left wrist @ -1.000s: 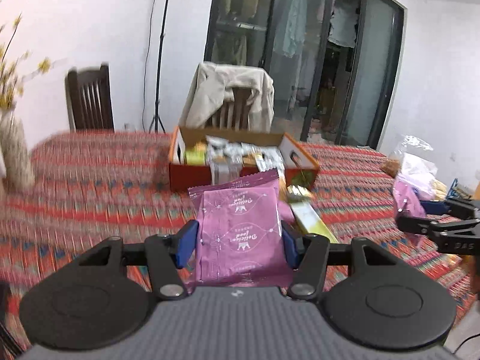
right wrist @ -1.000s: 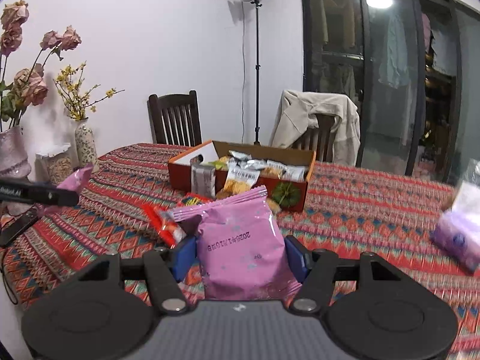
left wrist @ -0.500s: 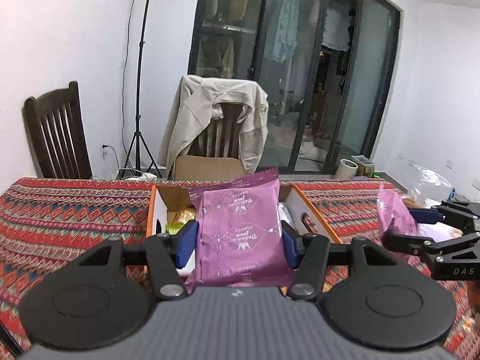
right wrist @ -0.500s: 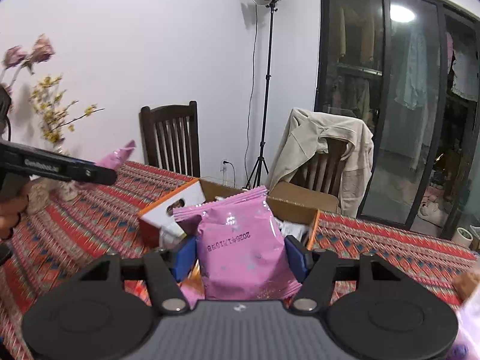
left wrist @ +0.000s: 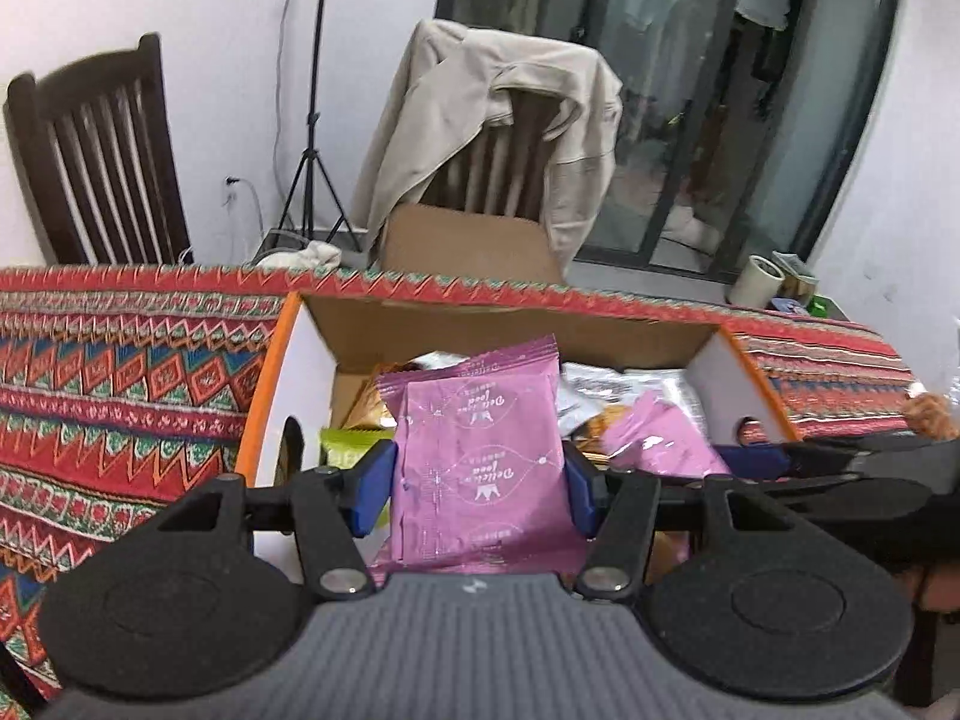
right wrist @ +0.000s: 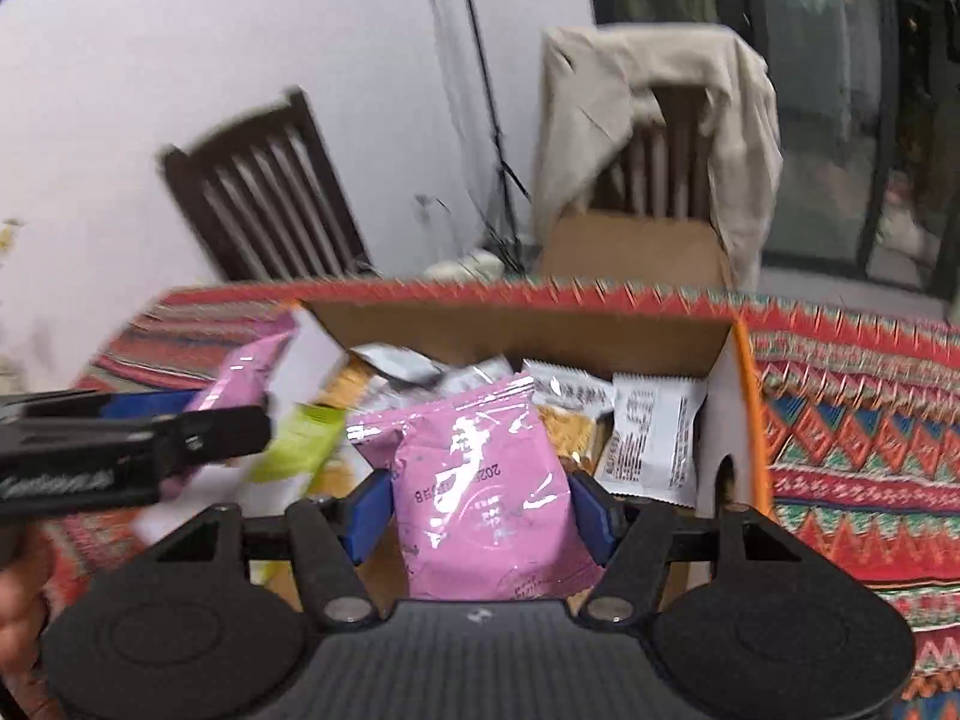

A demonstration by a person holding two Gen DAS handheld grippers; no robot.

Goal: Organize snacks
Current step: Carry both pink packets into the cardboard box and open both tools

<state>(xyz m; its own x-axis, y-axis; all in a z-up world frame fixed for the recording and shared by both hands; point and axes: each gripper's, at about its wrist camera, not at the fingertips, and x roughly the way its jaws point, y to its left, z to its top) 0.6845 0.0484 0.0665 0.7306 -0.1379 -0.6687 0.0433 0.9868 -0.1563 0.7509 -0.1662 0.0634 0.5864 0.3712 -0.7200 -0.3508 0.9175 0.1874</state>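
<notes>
My left gripper point(left wrist: 477, 489) is shut on a purple snack packet point(left wrist: 480, 456), held upright over the open cardboard box point(left wrist: 480, 315) with orange edges. My right gripper point(right wrist: 480, 510) is shut on a pink snack packet point(right wrist: 480, 480) over the same box point(right wrist: 528, 327). The box holds several snacks: silver and white wrappers point(right wrist: 651, 438), a green packet point(right wrist: 297, 444) and golden ones. In the left wrist view the right gripper point(left wrist: 744, 457) comes in from the right with its pink packet point(left wrist: 657, 441). In the right wrist view the left gripper point(right wrist: 198, 420) enters from the left with its purple packet point(right wrist: 246, 375).
The box sits on a table with a red patterned cloth point(left wrist: 120, 372). Behind it stand a dark wooden chair point(left wrist: 96, 162), a chair draped with a beige jacket point(left wrist: 492, 120), a light-stand tripod point(left wrist: 312, 138) and glass doors point(left wrist: 750, 90). A hand point(right wrist: 24, 594) shows at the lower left.
Both grippers have moved forward across the table with their packets and now hang over the box, tilted further down. The two grippers have drawn close together.
</notes>
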